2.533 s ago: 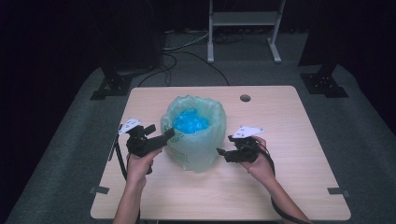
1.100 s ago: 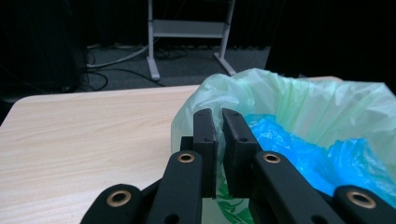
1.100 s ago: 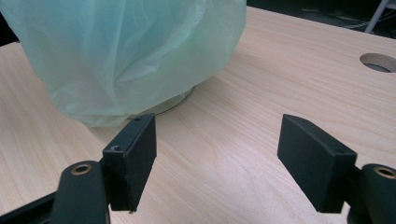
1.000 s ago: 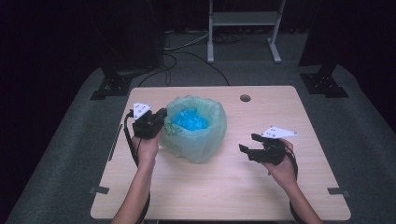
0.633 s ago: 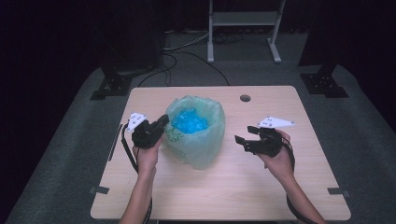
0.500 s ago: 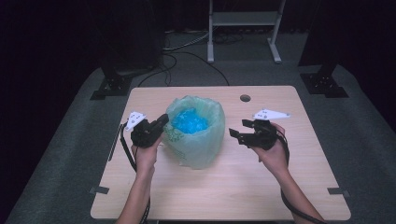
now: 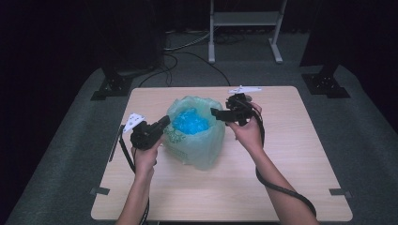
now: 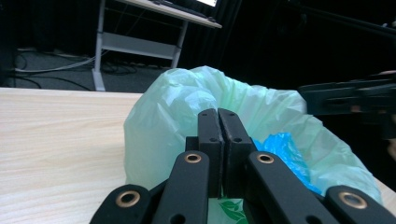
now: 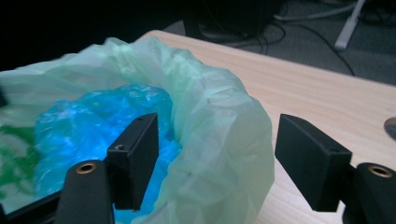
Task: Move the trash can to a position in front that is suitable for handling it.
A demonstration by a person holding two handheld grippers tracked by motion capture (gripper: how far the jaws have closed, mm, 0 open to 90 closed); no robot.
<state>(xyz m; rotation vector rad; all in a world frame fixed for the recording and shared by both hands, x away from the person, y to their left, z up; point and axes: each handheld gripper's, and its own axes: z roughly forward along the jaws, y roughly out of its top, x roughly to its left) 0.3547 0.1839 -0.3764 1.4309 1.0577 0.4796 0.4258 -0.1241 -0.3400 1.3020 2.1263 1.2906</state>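
A pale green plastic bag [image 7: 197, 140] stands open on the wooden table [image 7: 211, 197], with a crumpled blue bag [image 7: 190, 122] inside it. My left gripper [image 7: 164, 121] is at the bag's left rim, and its jaws [image 8: 218, 114] are shut together with the green film [image 8: 163, 112] caught at them. My right gripper [image 7: 215, 112] hovers at the right rim, open. In the right gripper view [image 9: 217, 140], one jaw hangs over the blue bag [image 9: 93, 121] and the other is outside the green wall [image 9: 224, 116], which neither pad touches.
A round grommet hole [image 9: 390, 127] sits in the table beyond the bag. A metal rack [image 7: 244, 18] and two black stand bases [image 7: 110, 86] [image 7: 326, 84] stand on the carpet behind the table. The right gripper's cable [image 7: 281, 190] trails over the table.
My right gripper has risen and moved left from the table's right side to the bag's right rim. My left gripper has stayed at the left rim, shut.
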